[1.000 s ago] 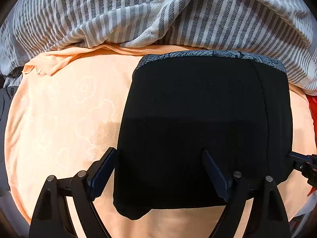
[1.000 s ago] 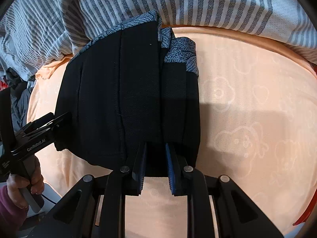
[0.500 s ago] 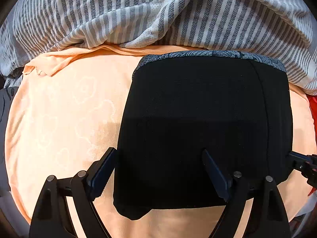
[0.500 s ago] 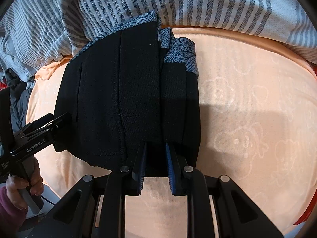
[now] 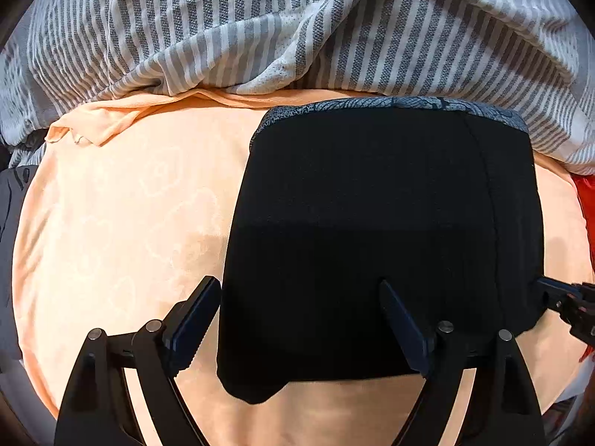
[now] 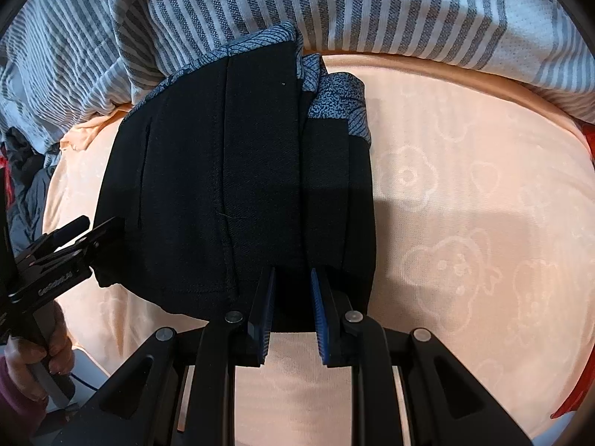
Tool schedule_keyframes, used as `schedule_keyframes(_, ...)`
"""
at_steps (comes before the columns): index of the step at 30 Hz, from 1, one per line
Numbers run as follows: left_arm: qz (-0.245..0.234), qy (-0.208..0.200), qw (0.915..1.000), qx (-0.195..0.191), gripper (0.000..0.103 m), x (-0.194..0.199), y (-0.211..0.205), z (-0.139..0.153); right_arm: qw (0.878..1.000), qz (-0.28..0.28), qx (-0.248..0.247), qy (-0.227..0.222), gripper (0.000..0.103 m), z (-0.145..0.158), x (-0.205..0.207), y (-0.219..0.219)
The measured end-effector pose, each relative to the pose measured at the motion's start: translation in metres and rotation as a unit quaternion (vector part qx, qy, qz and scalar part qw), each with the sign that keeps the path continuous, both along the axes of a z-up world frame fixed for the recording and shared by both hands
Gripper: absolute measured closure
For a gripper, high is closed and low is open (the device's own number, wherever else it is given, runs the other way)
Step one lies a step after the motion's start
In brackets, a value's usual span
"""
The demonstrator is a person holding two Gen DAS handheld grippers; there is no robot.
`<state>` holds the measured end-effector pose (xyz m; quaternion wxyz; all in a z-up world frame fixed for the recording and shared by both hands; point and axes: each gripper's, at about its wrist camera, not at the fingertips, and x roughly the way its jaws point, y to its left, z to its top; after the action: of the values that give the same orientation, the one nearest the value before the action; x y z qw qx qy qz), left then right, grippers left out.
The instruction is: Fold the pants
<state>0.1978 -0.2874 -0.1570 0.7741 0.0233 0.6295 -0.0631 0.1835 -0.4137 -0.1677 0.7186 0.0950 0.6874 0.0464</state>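
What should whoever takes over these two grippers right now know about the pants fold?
Left gripper: fingers wide open, straddling the near-left corner of the folded black fabric pants, gripping nothing.
Right gripper: fingers a little apart around the pants' near edge, not visibly clamped.
Pants: compact rectangle on the peach patterned sheet, blue-grey patterned waistband at the far edge, against the grey-and-white striped blanket.
Done: fold looks essentially complete.
Left: probably just back both grippers away, maybe tidy the layered right side.

Cut off at 3 o'clock: red cloth. Hidden under striped blanket at 12 o'clock: far waistband of pants. Dark garment clipped at 9 o'clock.
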Motion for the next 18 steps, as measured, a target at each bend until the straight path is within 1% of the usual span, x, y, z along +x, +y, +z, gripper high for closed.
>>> schedule_keyframes(8, -0.022, 0.003, 0.9997, -0.007, 0.015, -0.012, 0.007, 0.009, 1.000, -0.008, -0.012, 0.000, 0.082, -0.001, 0.001, 0.004)
schedule_keyframes(14, -0.050, 0.004, 0.9987, -0.011, 0.015, -0.021, 0.015, 0.019, 0.999, -0.031, -0.019, -0.001, 0.082, 0.000, 0.002, 0.007)
schedule_keyframes(18, -0.064, 0.006, 0.9978, -0.016, 0.015, -0.024, 0.021, 0.024, 0.999, -0.041, -0.035, 0.001, 0.082, 0.001, -0.001, 0.011)
